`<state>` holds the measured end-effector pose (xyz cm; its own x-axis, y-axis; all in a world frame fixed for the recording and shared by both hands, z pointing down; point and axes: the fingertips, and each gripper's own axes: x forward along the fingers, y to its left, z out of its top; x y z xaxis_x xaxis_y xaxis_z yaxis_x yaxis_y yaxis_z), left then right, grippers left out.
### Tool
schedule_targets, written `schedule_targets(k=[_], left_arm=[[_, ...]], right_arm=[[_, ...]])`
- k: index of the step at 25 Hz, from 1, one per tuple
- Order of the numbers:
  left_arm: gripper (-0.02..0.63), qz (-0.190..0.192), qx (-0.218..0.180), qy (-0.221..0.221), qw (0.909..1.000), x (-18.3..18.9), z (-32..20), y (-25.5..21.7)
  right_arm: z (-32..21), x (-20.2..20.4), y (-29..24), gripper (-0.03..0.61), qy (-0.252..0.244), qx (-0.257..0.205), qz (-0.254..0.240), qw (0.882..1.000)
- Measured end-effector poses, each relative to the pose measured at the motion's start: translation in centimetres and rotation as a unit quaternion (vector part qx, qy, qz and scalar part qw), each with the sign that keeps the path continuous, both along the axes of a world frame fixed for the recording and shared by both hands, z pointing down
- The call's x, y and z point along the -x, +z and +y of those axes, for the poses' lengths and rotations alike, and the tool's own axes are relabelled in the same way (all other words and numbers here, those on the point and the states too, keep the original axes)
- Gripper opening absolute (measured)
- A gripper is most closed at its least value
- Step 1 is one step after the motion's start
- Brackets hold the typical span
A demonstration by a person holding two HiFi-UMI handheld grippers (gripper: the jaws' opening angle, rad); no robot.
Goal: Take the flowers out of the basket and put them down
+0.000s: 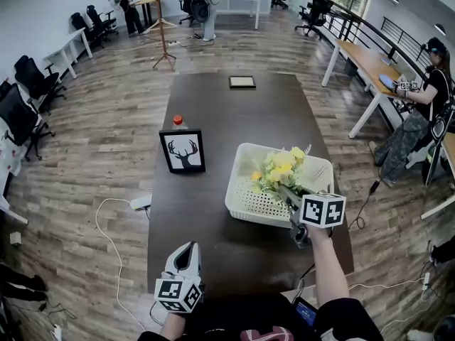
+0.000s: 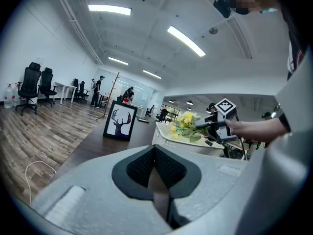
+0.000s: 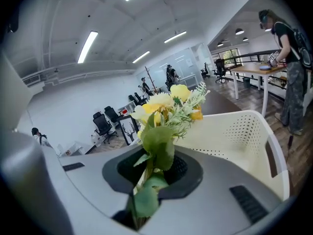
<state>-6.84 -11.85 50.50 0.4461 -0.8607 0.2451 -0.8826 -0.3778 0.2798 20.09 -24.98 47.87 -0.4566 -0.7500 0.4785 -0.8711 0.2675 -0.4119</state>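
A bunch of yellow flowers (image 1: 279, 170) with green leaves hangs over the white perforated basket (image 1: 245, 203) on the dark table. My right gripper (image 1: 289, 197) is shut on the flowers' stems, and its view shows the flowers (image 3: 164, 112) rising from between the jaws above the basket (image 3: 234, 133). My left gripper (image 1: 186, 256) rests at the table's near edge, shut with nothing in it. Its view shows the flowers (image 2: 187, 124) and the basket (image 2: 183, 140) off to the right.
A framed deer picture (image 1: 183, 151) stands left of the basket, with a red-capped bottle (image 1: 178, 121) behind it. A small flat frame (image 1: 242, 82) lies at the far end of the table (image 1: 213, 112). People, desks and chairs stand around the room.
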Motion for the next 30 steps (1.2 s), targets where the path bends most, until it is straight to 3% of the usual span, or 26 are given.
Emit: schedule_targets(k=[19, 30], left_arm=[[0.008, 0.007, -0.002, -0.015, 0.9999, 1.4, 0.8, -0.1], [0.008, 0.004, 0.000, -0.012, 0.9999, 2.2, 1.3, 0.2]], right_arm=[[3.6, 4.8, -4.5, 0.077, -0.041, -0.105, -0.006, 0.994], [6.1, 9.5, -3.9, 0.078, -0.087, -0.123, -0.012, 0.988]])
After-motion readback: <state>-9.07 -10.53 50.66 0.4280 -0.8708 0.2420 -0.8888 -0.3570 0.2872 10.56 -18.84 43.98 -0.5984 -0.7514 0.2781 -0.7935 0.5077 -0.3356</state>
